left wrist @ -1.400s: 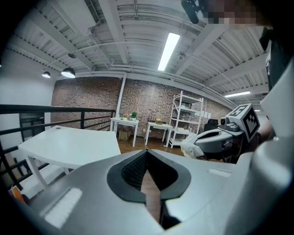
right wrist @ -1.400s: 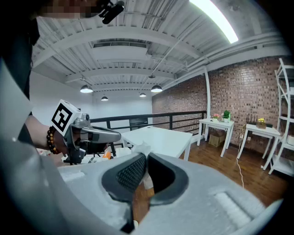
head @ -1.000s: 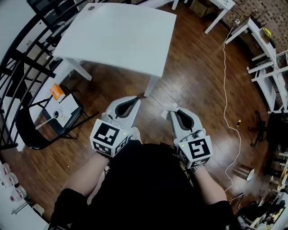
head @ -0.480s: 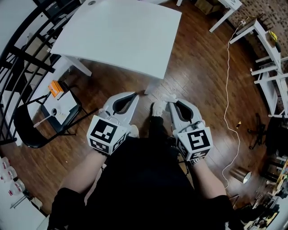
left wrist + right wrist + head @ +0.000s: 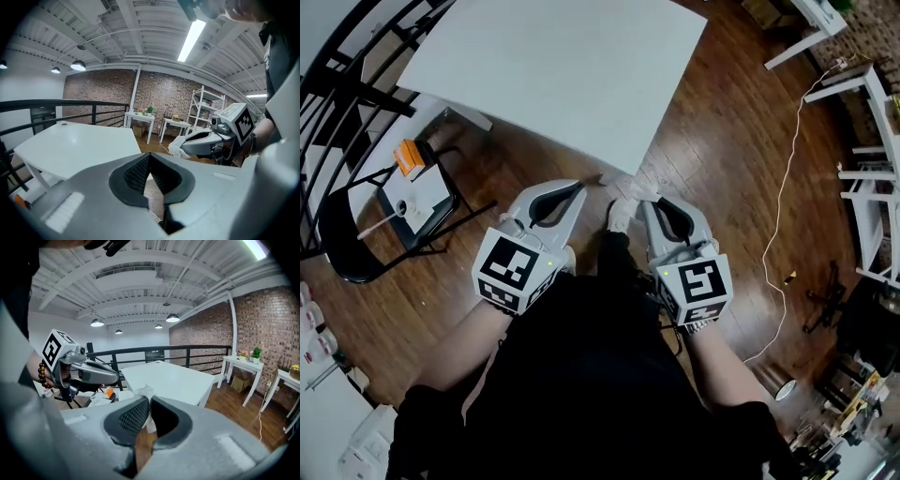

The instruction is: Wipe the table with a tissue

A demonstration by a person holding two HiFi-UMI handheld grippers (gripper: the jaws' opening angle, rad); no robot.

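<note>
Head view: the white table [image 5: 553, 75] fills the upper part of the picture, its near corner pointing at me. Both tools are held over the wooden floor [image 5: 722, 169] just short of that corner. The left gripper [image 5: 583, 185] has its tip closest to the corner. The right gripper [image 5: 645, 201] sits a little further back and to the right, with a small white tissue [image 5: 637, 194] at its tip. Left gripper view: the jaws are pressed together with nothing between them. The tabletop spreads ahead and to the left, and the other tool shows at right with the tissue bunched at its nose. Right gripper view: the jaws are clenched on the tissue, a tuft of it standing up above the pads [image 5: 133, 416]. The tabletop lies straight ahead and slightly left, well apart from the tissue, running away along its longer side. I judge wiping has not begun. The tissue hand must travel forward and leftward onto the surface.
</note>
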